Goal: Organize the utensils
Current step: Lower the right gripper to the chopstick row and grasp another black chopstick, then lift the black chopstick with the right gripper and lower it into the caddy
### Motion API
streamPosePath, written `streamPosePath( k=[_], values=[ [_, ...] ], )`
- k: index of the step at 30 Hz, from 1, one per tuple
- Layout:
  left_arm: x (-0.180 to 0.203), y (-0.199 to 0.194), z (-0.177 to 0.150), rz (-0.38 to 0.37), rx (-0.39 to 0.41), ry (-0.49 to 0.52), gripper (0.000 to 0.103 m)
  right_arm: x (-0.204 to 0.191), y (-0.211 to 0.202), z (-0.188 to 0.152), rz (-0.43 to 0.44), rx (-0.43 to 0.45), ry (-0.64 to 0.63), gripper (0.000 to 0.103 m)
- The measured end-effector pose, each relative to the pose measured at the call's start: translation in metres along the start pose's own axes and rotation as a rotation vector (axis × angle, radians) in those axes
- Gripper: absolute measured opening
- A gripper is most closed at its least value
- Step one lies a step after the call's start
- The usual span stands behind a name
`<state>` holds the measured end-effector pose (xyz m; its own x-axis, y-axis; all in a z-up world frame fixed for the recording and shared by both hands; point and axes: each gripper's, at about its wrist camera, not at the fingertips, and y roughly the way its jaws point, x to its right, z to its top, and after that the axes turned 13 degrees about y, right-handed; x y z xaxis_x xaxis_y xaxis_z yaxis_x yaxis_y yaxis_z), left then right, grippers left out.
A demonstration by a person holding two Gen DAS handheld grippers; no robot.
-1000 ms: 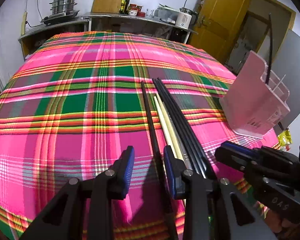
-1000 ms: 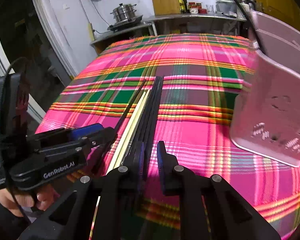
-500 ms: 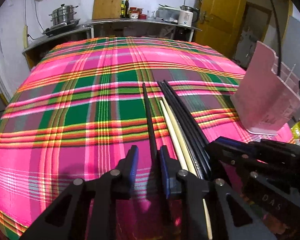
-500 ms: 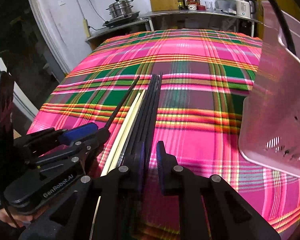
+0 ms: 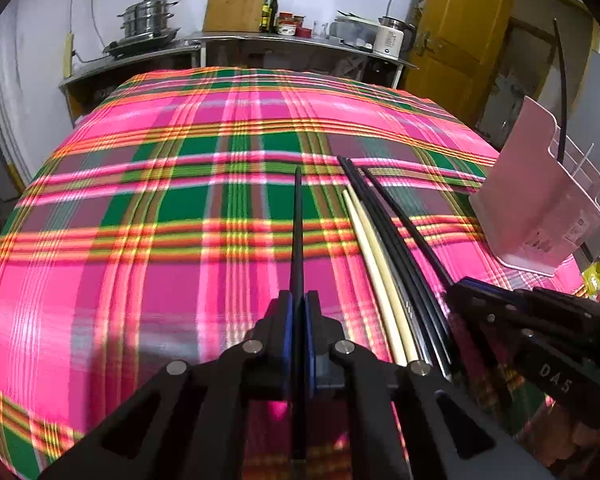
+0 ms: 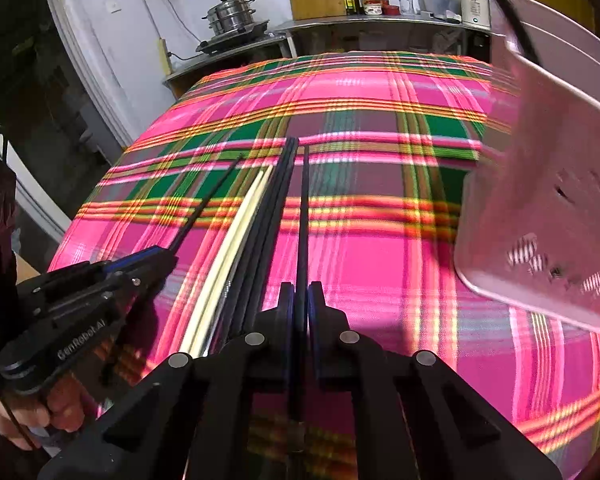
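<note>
Plaid tablecloth (image 5: 140,280), both tools level, each gripping chopstick

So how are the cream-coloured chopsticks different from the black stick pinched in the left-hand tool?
The cream chopsticks are pale; the black chopstick in the left gripper is dark. The cream ones lie loose on the plaid tablecloth, packed against other black sticks, while the black one is clamped between the blue pads and stands apart from that bundle. The cream ones form a pair; the gripped one is single. Both are long, thin and point away from the camera.
</note>
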<state>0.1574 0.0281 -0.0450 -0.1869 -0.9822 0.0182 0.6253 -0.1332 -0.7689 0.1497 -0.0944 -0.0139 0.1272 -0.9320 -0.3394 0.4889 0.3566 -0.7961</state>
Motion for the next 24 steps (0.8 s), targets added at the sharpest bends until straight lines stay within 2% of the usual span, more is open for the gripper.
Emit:
streamPosePath(
  k=[7,10,16,24],
  values=[
    [-0.001,-0.014,-0.018,-0.026,-0.01,-0.01,0.007,0.003,-0.01,-0.009,0.004,-0.034,-0.023,0.007],
    [-0.003,-0.008,-0.008,-0.035,-0.023,-0.001,0.008,-0.002,-0.005,-0.002,-0.006,-0.032,-0.041,0.009],
    [-0.003,0.007,0.014,-0.055,-0.036,0.035,0.019,-0.009,0.014,0.018,-0.018,-0.036,-0.047,0.01],
    [-0.003,0.021,0.032,-0.043,-0.05,0.06,0.021,-0.016,0.029,0.036,-0.026,-0.036,-0.042,0.01]
  ],
)
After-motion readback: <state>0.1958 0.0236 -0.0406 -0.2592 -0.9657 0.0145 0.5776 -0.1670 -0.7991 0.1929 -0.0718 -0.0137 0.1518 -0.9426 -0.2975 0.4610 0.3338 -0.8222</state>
